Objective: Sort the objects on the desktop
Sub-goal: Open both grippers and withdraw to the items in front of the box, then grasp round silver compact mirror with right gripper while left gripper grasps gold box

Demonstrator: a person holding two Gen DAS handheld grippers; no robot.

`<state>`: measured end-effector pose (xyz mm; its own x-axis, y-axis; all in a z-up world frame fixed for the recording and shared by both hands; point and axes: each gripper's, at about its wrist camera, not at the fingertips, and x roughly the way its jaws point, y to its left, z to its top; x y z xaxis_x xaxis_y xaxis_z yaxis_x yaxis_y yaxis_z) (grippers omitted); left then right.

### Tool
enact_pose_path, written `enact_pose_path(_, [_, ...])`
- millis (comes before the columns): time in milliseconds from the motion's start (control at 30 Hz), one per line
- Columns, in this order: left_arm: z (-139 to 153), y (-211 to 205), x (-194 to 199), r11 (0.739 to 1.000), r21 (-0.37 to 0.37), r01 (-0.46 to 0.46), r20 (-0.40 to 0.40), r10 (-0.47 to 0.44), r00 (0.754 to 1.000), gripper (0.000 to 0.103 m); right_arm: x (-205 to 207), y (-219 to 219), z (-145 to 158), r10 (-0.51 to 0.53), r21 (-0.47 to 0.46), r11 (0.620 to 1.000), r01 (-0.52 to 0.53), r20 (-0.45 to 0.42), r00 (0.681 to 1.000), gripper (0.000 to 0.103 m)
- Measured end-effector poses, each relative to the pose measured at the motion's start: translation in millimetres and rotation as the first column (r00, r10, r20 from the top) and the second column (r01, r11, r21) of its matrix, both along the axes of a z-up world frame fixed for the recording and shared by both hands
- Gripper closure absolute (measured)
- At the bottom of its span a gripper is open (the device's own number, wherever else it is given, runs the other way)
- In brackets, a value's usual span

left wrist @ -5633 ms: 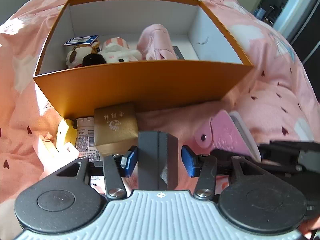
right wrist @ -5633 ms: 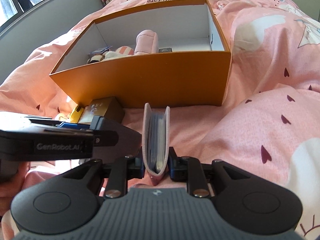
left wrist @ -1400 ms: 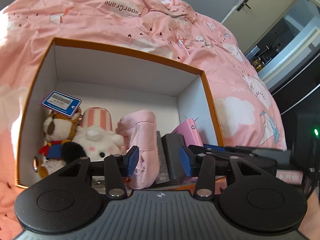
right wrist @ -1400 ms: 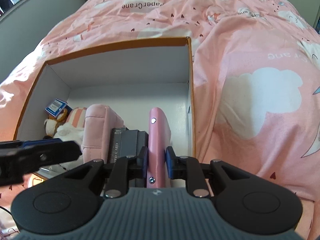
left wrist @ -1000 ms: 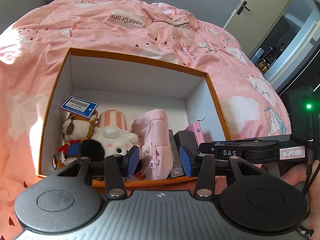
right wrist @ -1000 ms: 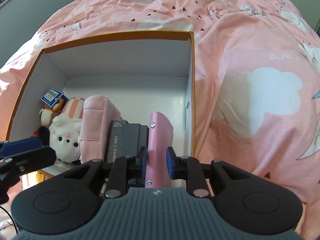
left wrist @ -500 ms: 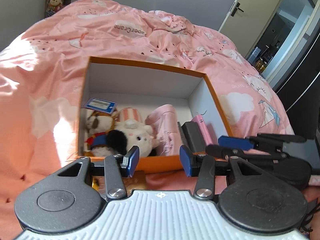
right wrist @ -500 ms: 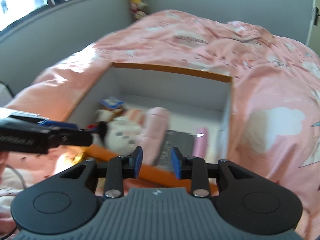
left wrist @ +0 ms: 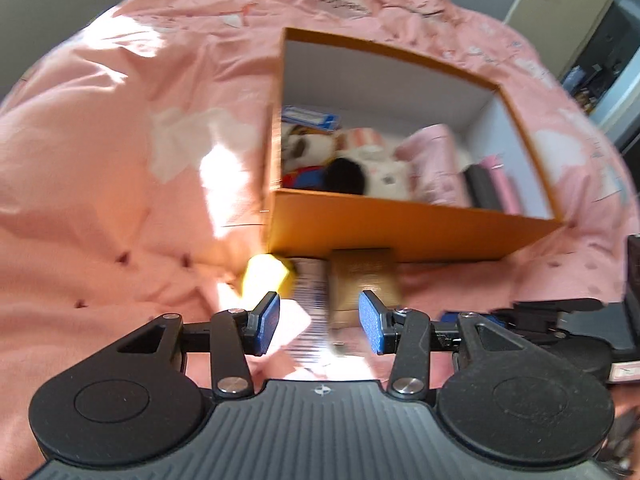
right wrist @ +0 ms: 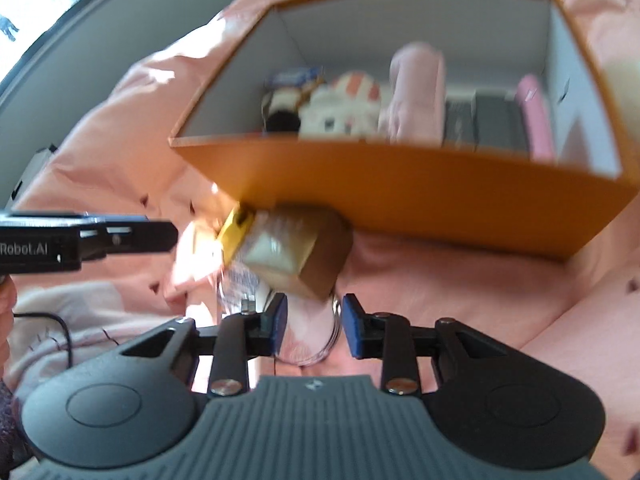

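Note:
An orange box (left wrist: pixel 400 224) (right wrist: pixel 400 192) stands on the pink bedding. It holds plush toys (left wrist: pixel 372 168) (right wrist: pixel 340 112), a pink pouch (right wrist: pixel 416 96), a dark case (right wrist: pixel 496 124) and a pink wallet (right wrist: pixel 534 116). In front of the box lie a gold-brown small box (left wrist: pixel 362 276) (right wrist: pixel 304 252), a white bottle (left wrist: pixel 310 292) and a yellow item (left wrist: pixel 264 276). My left gripper (left wrist: pixel 318 322) is open and empty, just short of the bottle and gold box. My right gripper (right wrist: pixel 312 324) is open and empty, low before the gold box, over a metal ring (right wrist: pixel 328 340).
Pink duvet (left wrist: pixel 120 180) surrounds the box, with bright sun patches at the left. The right gripper's body (left wrist: pixel 560 320) shows at the right of the left wrist view; the left gripper's body (right wrist: pixel 80 240) shows at the left of the right wrist view. A door and doorway stand far right.
Both grippers let go of the dark case and pink wallet inside the box, pulled back and dropped low in front of it. Both now face the gold box and bottle.

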<state>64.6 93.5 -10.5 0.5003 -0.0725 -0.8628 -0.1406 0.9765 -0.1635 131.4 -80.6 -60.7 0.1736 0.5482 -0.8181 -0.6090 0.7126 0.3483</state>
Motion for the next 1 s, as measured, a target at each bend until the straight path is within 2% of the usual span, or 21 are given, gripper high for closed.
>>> enact_pose_path(133, [-18.5,0.4,-0.1,0.999,0.030,0.021,-0.041,-0.019,0.999,0.052,-1.1,7.5,-15.7,0.008,-0.021,1.000,-0.009,-0.024,1.000,0.070])
enact_pose_path(333, [-34.8,2.9,-3.4,0.996,0.090,0.008,-0.095,0.001,0.996,0.052,6.0,13.1,-30.9,0.005,-0.043,0.999,-0.007,-0.050,0.999,0.069])
enact_pose_path(533, [-39.5,4.3,-2.9,0.997,0.082,0.012,-0.113,-0.002,0.994,0.050,11.8,17.4,-53.5,-0.003,-0.048,0.999,-0.003,-0.122,0.993,0.069])
enact_pose_path(633, [-39.2,3.1,-2.1,0.997,0.079,0.019,-0.107,-0.011,0.994,0.050,12.8,20.1,-60.7,0.010,-0.037,0.999,-0.016,-0.141,0.990,0.060])
enact_pose_path(700, [-38.6,1.1,-1.9,0.997,0.077,0.031,-0.099,-0.023,0.995,0.050,12.8,21.3,-62.6,0.016,-0.032,0.999,-0.021,-0.145,0.989,0.059])
enact_pose_path(867, [-40.0,-2.5,-1.0,0.996,0.084,0.043,-0.099,-0.035,0.994,0.050,13.6,12.9,-59.6,-0.005,0.002,1.000,0.006,-0.152,0.988,0.077])
enact_pose_path(1000, [-36.9,-3.6,-1.7,0.996,0.069,0.055,-0.077,-0.049,0.996,0.050,13.5,0.1,-51.5,-0.027,0.045,0.998,0.036,-0.184,0.983,0.085])
